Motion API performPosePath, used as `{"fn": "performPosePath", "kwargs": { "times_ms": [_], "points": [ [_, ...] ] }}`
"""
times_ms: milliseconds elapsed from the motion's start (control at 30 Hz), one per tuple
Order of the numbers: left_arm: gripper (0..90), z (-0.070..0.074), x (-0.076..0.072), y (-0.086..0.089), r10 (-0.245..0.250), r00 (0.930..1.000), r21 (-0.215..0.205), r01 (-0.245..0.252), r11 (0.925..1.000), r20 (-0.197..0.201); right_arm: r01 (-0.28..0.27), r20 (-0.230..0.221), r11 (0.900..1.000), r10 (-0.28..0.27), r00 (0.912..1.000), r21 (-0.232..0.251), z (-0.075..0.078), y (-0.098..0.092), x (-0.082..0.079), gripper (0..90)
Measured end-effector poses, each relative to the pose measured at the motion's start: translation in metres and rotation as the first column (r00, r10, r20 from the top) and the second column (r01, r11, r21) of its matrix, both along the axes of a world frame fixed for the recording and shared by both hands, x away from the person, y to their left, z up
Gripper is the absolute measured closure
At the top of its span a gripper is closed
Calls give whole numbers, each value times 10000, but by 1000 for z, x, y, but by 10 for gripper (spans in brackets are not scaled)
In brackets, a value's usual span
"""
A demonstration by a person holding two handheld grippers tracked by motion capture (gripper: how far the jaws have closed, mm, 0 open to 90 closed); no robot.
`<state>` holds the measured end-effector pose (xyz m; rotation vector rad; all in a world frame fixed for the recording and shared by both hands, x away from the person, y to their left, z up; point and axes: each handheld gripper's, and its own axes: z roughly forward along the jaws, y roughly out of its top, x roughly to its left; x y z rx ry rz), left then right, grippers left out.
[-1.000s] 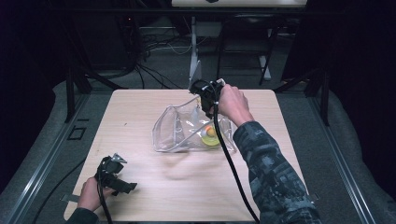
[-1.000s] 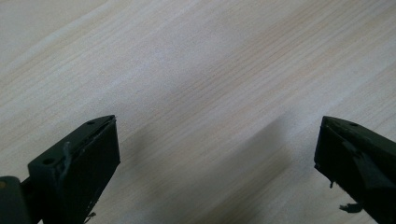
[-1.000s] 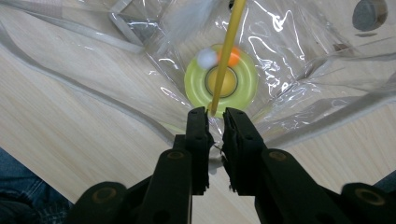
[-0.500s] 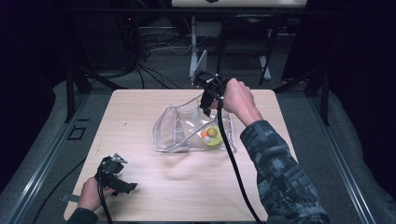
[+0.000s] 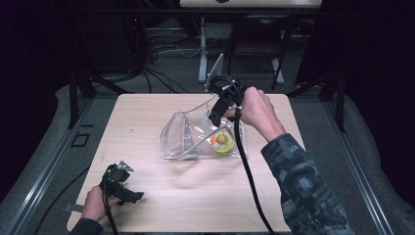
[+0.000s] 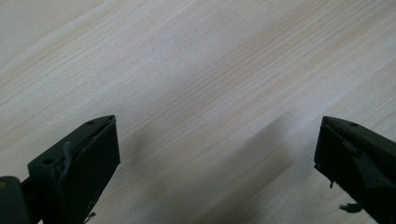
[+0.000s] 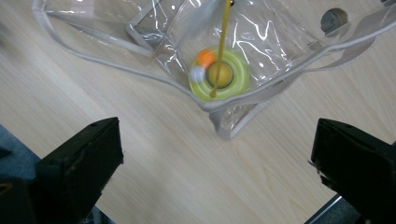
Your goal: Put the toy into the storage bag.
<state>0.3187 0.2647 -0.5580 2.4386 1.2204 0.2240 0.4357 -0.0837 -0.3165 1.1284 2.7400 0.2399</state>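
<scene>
A clear plastic bag [image 5: 188,139] lies open in the middle of the wooden table [image 5: 142,117]. Inside it sits a green ring toy [image 5: 222,145] with a yellow ball in its hole and small orange and white balls at its rim. In the right gripper view the ring [image 7: 236,81] shows through the plastic, crossed by a thin yellow stick [image 7: 224,37]. My right gripper [image 5: 217,111] hovers over the bag's far right rim; its jaws have just been opening and stand open [image 7: 217,154] with nothing between them. My left gripper [image 5: 128,192] rests at the near left corner, open [image 6: 217,154] over bare wood.
The bag's white-edged rim and strap [image 7: 140,30] lie toward the table's middle. A black cable [image 5: 249,176] trails from the right gripper across the near right of the table. Beyond the far edge, a stand and cables [image 5: 203,54] sit on the dark floor.
My right hand has lifted a little and shifted right above the bag's far rim. The left hand has not moved.
</scene>
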Motion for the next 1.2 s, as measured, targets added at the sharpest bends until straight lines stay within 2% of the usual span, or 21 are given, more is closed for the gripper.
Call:
{"fn": "performPosePath", "kwargs": {
  "times_ms": [267, 367, 533, 667, 733, 767, 833, 900, 1000, 1033, 1067, 1100, 1133, 1200],
  "points": [
    [2, 0, -1, 0, 9, 10000, 19, -9, 10000, 48, -476, 441, 9988, 470, 9979, 134, -10, -5, -30, 0],
    [2, 0, -1, -1, 1, 10000, 24, -2, 10000, 73, -517, 392, 9986, 510, 9979, 151, -13, -7, -34, 0],
    [2, -1, -1, -1, -9, 10000, 24, 9, 10000, 70, -571, 382, 9980, 559, 9977, 284, -28, -11, -46, 0],
    [2, -1, -1, -1, -12, 10000, 30, 12, 10000, 52, -634, 258, 9970, 622, 9977, 445, -49, -13, -58, 0],
    [2, -1, -1, -1, -13, 10000, 33, 13, 10000, 52, -647, 216, 9968, 638, 9977, 468, -52, -14, -59, 0],
    [1, -1, -1, -1, -16, 10000, 36, 16, 10000, 56, -632, 151, 9966, 624, 9979, 537, -61, -15, -62, 0],
    [2, -1, -1, -1, -4, 10000, 47, 4, 10000, 46, -614, 76, 9966, 610, 9981, 548, -66, -16, -63, 0],
    [2, -1, -1, -1, 1, 10000, 40, -1, 10000, 46, -578, -39, 9965, 582, 9983, 608, -79, -18, -67, 0],
    [2, -1, 0, -2, -49, 10000, 61, 49, 10000, 7, -544, -159, 9967, 554, 9983, 599, -92, -20, -72, 0],
    [2, -1, 0, -2, -57, 10000, 73, 57, 10000, 4, -544, -159, 9967, 554, 9983, 599, -92, -20, -72, 0],
    [2, -1, 0, -2, -49, 10000, 84, 48, 10000, 21, -618, -225, 9970, 630, 9978, 474, -96, -21, -73, 0],
    [2, -1, 0, -2, -44, 10000, 76, 44, 10000, 30, -646, -294, 9969, 660, 9974, 445, -106, -22, -77, 0],
    [2, -1, 0, -1, -25, 10000, 81, 24, 10000, 59, -646, -294, 9969, 660, 9974, 445, -106, -22, -77, 0],
    [2, -1, 0, -1, -8, 10000, 80, 8, 10000, 57, -690, -527, 9970, 708, 9961, 350, -122, -24, -84, 0]
  ]
}}
